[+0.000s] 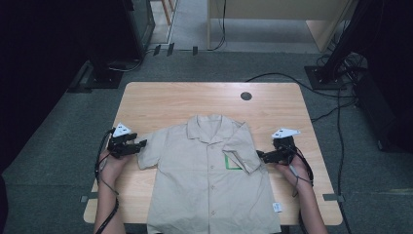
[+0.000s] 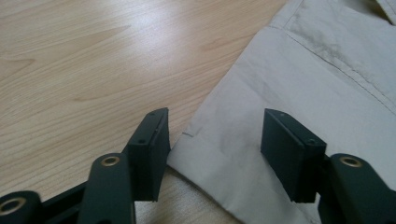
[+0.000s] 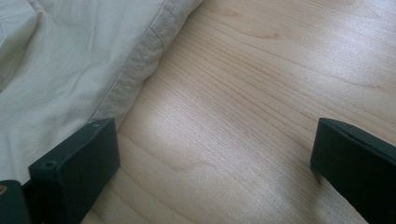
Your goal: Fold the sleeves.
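Shirt (image 1: 209, 180): beige woven cotton, short sleeves, flat in the table's (image 1: 160, 100) middle.
Table: pale wood grain, one round hole (image 1: 246, 96) behind the shirt.
Left gripper (image 2: 212, 149): jaws apart, sleeve hem between, probably not pinched.
Right gripper (image 3: 212, 163): jaws spread wide beside the shirt, gripping nothing.

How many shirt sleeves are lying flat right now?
1. The left sleeve lies flat by the left gripper. The right sleeve is folded over the shirt front, near the right gripper.

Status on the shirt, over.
Left tongs astride the sleeve hem, not clamped. Right tongs open beside the other sleeve. Shirt flat on table. Nothing in the way.
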A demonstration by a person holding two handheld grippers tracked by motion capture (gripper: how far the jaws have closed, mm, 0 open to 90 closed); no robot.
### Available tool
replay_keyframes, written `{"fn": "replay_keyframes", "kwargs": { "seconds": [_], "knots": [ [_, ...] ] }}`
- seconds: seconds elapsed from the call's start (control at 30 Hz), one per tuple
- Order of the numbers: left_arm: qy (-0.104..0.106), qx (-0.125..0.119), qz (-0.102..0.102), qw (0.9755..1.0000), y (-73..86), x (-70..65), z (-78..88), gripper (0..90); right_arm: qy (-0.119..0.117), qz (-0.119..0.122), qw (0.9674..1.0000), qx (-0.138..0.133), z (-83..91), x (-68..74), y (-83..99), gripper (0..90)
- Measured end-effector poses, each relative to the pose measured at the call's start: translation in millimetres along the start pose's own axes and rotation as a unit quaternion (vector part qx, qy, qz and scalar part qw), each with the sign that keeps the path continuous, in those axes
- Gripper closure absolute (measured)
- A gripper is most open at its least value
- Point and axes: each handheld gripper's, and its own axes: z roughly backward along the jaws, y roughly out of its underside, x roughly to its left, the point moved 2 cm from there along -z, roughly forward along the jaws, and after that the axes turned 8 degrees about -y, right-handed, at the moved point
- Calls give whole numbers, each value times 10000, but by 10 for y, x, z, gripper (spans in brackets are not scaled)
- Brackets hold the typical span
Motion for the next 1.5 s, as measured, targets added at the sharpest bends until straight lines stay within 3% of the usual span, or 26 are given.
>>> {"fn": "replay_keyframes", "kwargs": {
  "seconds": [0.07,0.2,0.37,0.47,0.6,0.73,0.97,1.1,1.33,1.5],
  "knots": [
    [10,-18,25,10000,4,-10,8,547,0,0,10000,2,0,0,0,9],
    [94,-26,165,9998,16,-12,27,751,1,1,10000,2,0,0,0,9],
    [160,67,429,9989,3,-15,24,864,1,1,10000,2,0,0,0,9],
    [70,105,253,9996,-14,-48,24,872,2,0,10000,1,0,0,0,9],
    [115,113,301,9994,-17,-48,20,871,5,-2,10000,-1,0,-1,0,9],
    [255,68,412,9988,-35,-50,36,874,28,-31,10000,0,1,-2,0,9],
    [391,-128,335,9986,-121,-96,116,875,59,-46,10000,-8,1,-7,0,9],
    [567,-203,392,9974,-165,-118,142,875,62,-49,10000,-10,1,-8,0,9],
    [666,-340,316,9967,-236,-163,202,875,62,-49,10000,-10,1,-8,0,9],
    [795,-441,135,9958,-337,-267,259,875,62,-49,10000,-10,1,-8,0,10]
  ]
}}
